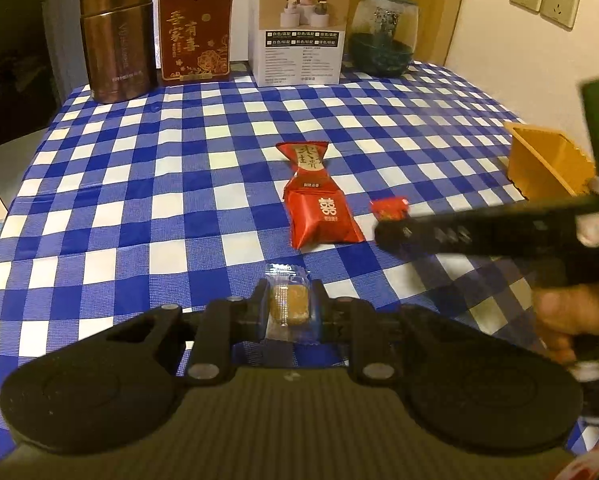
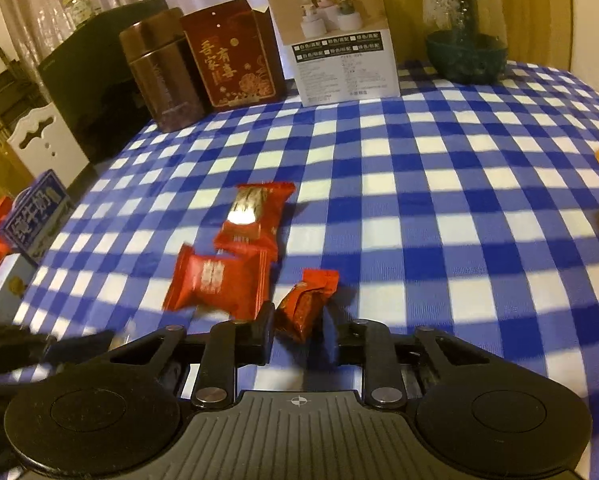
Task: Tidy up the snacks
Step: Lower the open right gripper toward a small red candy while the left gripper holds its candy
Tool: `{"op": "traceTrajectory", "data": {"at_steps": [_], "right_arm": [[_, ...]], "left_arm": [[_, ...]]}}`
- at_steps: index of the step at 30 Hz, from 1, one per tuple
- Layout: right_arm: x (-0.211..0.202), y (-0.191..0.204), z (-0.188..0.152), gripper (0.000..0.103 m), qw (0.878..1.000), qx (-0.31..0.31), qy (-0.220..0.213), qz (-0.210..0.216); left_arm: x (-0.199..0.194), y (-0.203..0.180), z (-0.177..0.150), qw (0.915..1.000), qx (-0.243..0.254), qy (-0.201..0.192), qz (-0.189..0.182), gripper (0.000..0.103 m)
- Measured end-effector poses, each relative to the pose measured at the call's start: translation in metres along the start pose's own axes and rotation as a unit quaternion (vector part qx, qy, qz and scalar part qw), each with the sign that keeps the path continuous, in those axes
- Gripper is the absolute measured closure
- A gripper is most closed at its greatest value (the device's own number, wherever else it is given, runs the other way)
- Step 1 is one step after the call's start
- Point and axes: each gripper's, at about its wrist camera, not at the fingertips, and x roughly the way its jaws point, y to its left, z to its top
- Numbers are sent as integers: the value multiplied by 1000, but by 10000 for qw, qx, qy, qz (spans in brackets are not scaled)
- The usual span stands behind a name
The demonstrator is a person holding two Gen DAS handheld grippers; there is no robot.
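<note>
Left gripper (image 1: 289,312): closed on a clear-wrapped brown candy (image 1: 288,306), pinched between both fingers, held above the checked tablecloth (image 1: 139,184).

Right gripper (image 2: 301,338): jaws part-open, straddling a small red candy (image 2: 305,302). Left finger touches or nearly touches the wrapper; gap shows on the right side, so not gripped. Candy lies on the cloth.

Two larger red snack packs (image 2: 235,256) lie mid-table, overlapping end to end, just left of the small red candy.

Yellow box (image 1: 547,164) sits at the table's right edge, well apart from the packs; contents can't be made out.

Back row, L to R: brown tin (image 1: 117,36), red pouch (image 1: 195,30), white carton (image 1: 299,26), glass jar (image 1: 383,30). All upright against the far edge.
</note>
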Motion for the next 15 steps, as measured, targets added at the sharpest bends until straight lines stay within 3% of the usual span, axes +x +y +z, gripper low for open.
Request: {"op": "traceTrajectory", "data": {"at_steps": [4,8,10,12,15], "right_arm": [[-24,-4,-22,77,9997,-31,193,168],[-46,1,-45,77,9983,-480,293,161],[-52,3,-51,72,9982,-525,278,111],[-55,5,-56,53,9986,-490,190,40],[-53,10,-55,50,9990,-457,34,-9]], "left_arm": [[0,-3,-2,9999,2,27,-113,85],[0,-8,-3,9998,100,61,-162,85],[0,-8,-2,9998,106,43,-172,85],[-1,-8,-2,9998,103,35,-170,85],[0,-5,-2,9998,77,40,-158,85]]}}
